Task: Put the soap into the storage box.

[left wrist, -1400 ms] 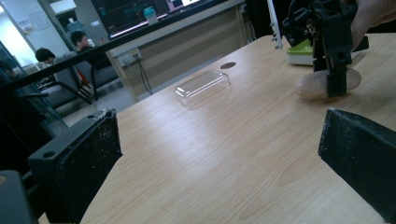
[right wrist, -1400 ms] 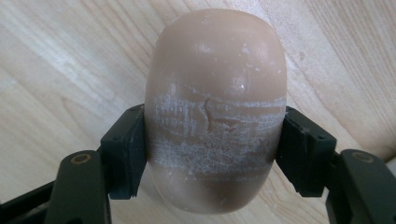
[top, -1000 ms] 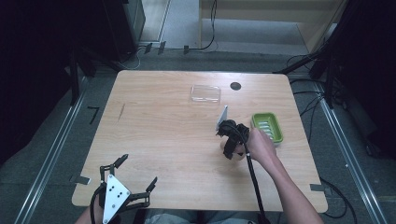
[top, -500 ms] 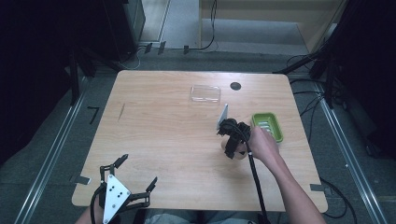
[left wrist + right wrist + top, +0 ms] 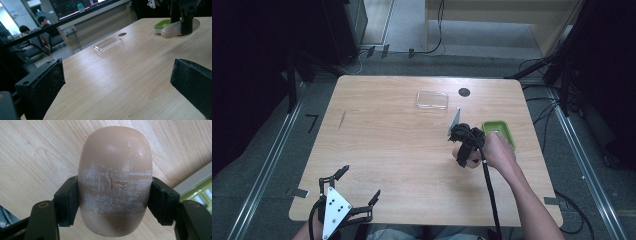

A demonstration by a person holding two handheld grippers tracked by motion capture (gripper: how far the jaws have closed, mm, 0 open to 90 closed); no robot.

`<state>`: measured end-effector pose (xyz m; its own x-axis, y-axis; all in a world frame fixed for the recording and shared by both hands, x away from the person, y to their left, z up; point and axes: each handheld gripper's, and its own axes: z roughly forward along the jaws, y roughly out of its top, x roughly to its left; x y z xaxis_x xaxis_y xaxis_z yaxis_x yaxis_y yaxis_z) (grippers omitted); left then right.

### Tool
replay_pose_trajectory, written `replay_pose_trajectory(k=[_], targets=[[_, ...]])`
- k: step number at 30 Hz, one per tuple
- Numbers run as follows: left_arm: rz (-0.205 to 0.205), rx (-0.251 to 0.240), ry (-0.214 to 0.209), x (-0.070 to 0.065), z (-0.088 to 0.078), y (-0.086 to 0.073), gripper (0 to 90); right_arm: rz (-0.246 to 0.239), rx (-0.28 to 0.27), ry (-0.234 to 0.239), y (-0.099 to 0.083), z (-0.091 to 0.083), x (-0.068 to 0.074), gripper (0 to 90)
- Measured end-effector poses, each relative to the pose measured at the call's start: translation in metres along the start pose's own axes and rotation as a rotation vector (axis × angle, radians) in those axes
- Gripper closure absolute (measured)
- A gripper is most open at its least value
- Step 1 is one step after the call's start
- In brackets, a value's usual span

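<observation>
1. In the high view the table [image 5: 412, 150] is evenly lit from above, while the floor and the corners around it are very dark.
2. The shadows on the table are short and soft; there is a small one under the right gripper [image 5: 460, 152].
3. The high view is a little soft and grainy, and small details are not clear.
4. In the left gripper view a pale glare lies on the wood near the clear lid [image 5: 109, 46], and the window at top left is overexposed.
5. The near jaws are blurred there.
6. In the right gripper view the soap [image 5: 115, 182] is sharp and bright, with a soft shine on top; the green tray [image 5: 200, 192] at the edge is out of focus.
</observation>
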<state>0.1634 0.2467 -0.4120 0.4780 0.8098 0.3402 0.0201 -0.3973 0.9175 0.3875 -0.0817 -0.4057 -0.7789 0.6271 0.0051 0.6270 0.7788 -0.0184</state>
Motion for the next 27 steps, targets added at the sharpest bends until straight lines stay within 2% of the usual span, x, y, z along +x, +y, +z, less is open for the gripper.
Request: replay_pose_trajectory(k=[27], targets=[[0.003,0.004,0.001,0.0,0.0,0.0,0.0,0.031,-0.03,-0.006,-0.009,-0.016,-0.016,33.8]])
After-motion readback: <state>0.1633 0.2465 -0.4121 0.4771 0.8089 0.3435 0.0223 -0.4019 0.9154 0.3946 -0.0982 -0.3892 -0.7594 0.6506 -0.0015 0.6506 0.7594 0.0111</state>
